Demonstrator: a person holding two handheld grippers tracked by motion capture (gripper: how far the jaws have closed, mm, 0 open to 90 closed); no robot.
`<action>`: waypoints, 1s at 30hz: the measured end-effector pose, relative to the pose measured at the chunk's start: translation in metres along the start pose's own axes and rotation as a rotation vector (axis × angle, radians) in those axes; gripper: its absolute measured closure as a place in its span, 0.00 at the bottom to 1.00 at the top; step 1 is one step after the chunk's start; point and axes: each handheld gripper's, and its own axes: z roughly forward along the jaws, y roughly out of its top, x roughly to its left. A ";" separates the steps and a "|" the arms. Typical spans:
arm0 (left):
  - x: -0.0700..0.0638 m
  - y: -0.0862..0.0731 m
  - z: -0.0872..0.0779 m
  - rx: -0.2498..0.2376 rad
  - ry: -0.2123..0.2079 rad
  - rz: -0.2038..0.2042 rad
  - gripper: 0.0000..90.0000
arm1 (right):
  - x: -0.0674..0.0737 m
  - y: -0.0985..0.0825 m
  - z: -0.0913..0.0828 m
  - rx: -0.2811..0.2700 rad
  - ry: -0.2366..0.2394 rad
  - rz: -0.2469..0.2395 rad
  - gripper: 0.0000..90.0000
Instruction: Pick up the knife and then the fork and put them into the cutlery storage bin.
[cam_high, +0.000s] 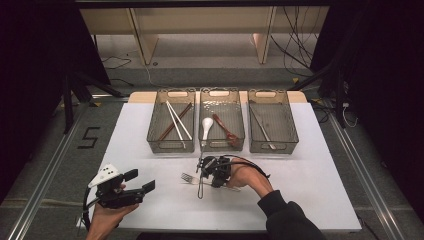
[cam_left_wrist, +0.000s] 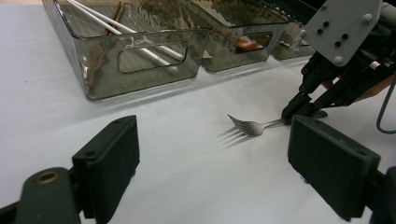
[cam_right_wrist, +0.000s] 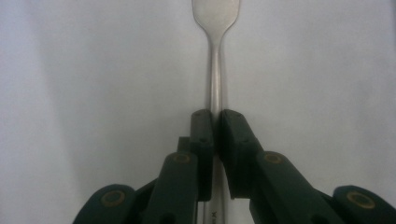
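Grasp step: my right claw (cam_right_wrist: 216, 123) was clenched on the fork (cam_right_wrist: 215, 56), lying on the bench (cam_high: 320, 165) before the trays (cam_high: 273, 146). Left claw (cam_high: 134, 181) released, idle. Next, likely: lift level, carry trayward.

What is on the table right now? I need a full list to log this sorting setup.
fork: 1, silver, on the table, handle pinched by the right hand-held gripper
bins: 3, clear grey, in a row at the far side
chopsticks: white pair and brown pair, crossed in the left bin
spoons: 1 white, 1 reddish-brown, in the middle bin
utensil: 1, silver, in the right bin, type unclear
table: 1, white
right hand-held gripper: black, shut on the fork
left hand-held gripper: black, open, near left of the table
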 end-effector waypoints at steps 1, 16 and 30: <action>0.000 0.000 0.000 0.000 0.000 0.001 0.18 | 0.000 -0.001 0.000 -0.002 0.004 0.007 0.93; 0.000 0.000 0.001 0.002 0.000 0.000 0.18 | -0.012 -0.018 -0.024 -0.116 -0.018 0.069 0.94; 0.000 0.000 0.001 0.003 0.001 0.001 0.18 | -0.026 -0.036 -0.053 -0.240 -0.065 0.169 0.94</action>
